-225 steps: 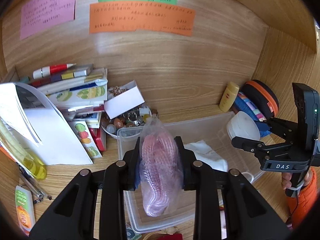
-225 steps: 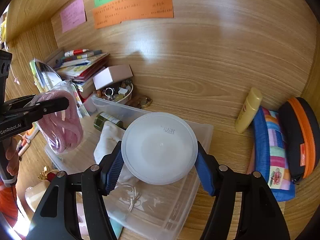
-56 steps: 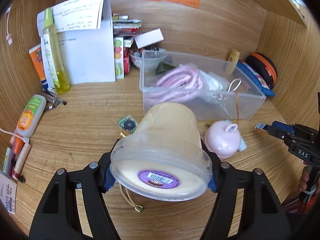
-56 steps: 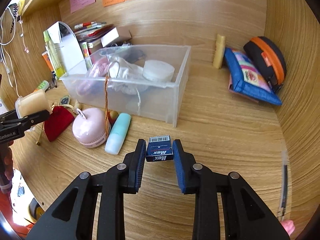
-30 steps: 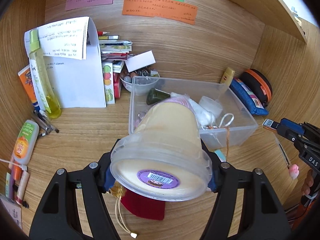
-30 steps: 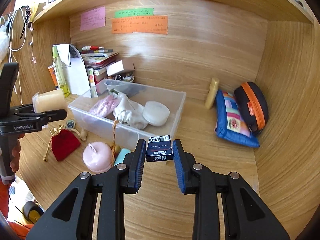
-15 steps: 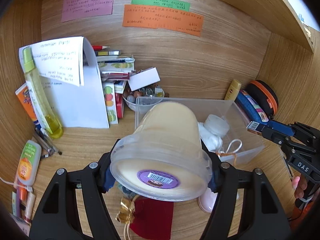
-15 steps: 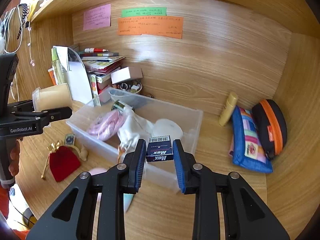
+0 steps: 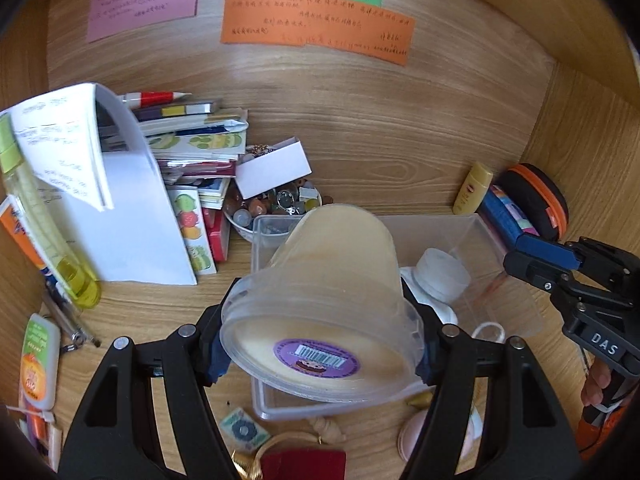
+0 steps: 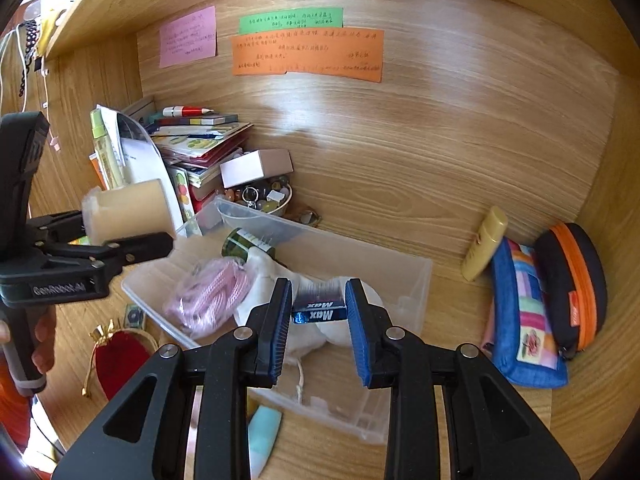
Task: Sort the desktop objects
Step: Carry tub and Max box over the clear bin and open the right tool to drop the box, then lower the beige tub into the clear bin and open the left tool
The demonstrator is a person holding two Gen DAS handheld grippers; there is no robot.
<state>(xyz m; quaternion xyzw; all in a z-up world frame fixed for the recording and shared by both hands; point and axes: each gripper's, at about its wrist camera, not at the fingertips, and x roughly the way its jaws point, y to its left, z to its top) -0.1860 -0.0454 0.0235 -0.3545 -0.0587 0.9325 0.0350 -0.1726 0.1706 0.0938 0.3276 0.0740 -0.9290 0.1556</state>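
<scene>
My left gripper (image 9: 320, 340) is shut on a cream plastic tub (image 9: 328, 296) with a purple barcode label, held above the near left part of the clear plastic bin (image 9: 486, 240). The tub also shows in the right wrist view (image 10: 128, 210). My right gripper (image 10: 318, 312) has spread wider than the small blue "Max" box (image 10: 318, 312), which sits blurred between the fingers above the bin (image 10: 404, 276). The bin holds a pink rope (image 10: 212, 292), white cloth (image 10: 276, 276), a green jar (image 10: 244, 242) and a white lid (image 9: 442, 276).
A red pouch (image 10: 120, 360), a pink round item (image 9: 440, 434), a teal tube (image 10: 262, 436) and a small card (image 9: 242, 434) lie in front of the bin. Books (image 9: 188, 148), a bead bowl (image 9: 276, 208) and a white folder (image 9: 120, 216) stand left. Pouches (image 10: 528, 308) lie right.
Both grippers moved forward over the bin. My right gripper's jaws have opened wider and the blue Max box is blurred and loose between them. The left still holds the tub.
</scene>
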